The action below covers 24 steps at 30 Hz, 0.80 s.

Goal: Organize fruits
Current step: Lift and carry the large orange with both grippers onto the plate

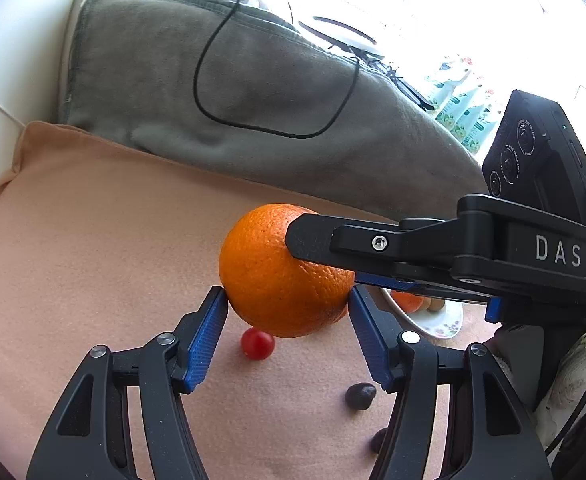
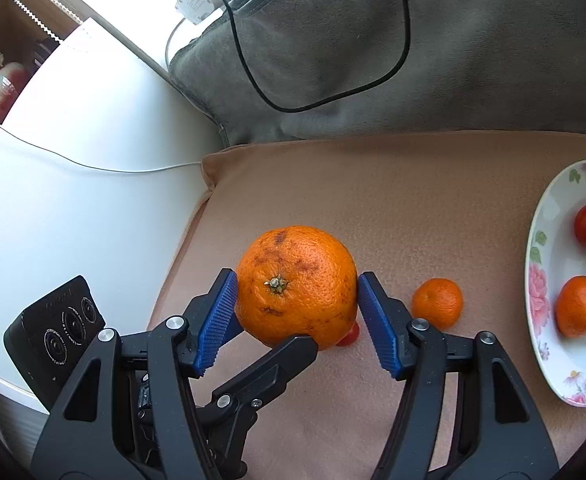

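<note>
orange [image 1: 277,276] between both tools' pads

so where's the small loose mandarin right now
In the right wrist view, the small orange mandarin sits on the peach cloth, right of the held large orange, left of the floral plate.

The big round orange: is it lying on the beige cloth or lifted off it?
Lifted: both grippers clamp the big round orange above the beige cloth.

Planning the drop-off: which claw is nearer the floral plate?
Right. Both clamp the orange; the right claw is on the side toward the plate, the left claw opposite.
</note>
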Motion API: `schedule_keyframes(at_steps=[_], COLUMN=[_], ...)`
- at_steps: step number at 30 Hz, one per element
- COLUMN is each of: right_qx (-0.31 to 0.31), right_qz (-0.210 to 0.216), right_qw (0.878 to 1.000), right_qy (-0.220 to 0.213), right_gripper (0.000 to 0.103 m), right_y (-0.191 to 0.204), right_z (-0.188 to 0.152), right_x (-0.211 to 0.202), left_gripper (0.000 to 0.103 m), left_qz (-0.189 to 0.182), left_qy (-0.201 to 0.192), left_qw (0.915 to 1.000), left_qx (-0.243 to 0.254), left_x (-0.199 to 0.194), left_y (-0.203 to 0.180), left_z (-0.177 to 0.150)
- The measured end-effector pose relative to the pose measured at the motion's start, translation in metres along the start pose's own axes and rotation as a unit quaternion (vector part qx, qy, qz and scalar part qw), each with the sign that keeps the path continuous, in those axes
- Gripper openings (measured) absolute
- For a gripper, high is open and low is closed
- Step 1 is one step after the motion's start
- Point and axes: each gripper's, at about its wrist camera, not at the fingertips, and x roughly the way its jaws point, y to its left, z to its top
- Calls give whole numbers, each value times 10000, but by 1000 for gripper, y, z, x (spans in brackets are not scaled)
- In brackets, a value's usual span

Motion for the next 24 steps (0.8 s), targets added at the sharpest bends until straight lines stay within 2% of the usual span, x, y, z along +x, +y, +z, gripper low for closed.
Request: schedule_keyframes(at_steps=[17, 24], right_qx=[318, 501], right_qz=[-390, -512], right_qw=[9977, 9959], right_qy=[-464, -552], right_gripper=[65, 65], right_y=[-70, -94], right_z=[8, 16], right_x=[-73, -86], left_gripper=[62, 63], left_qz=[-454, -532], left_qy=[278, 400], left_qw=[9971, 9955], left_qx=[539, 679], left_x=[49, 72], left_y=[-76, -98], left_z=[12, 18])
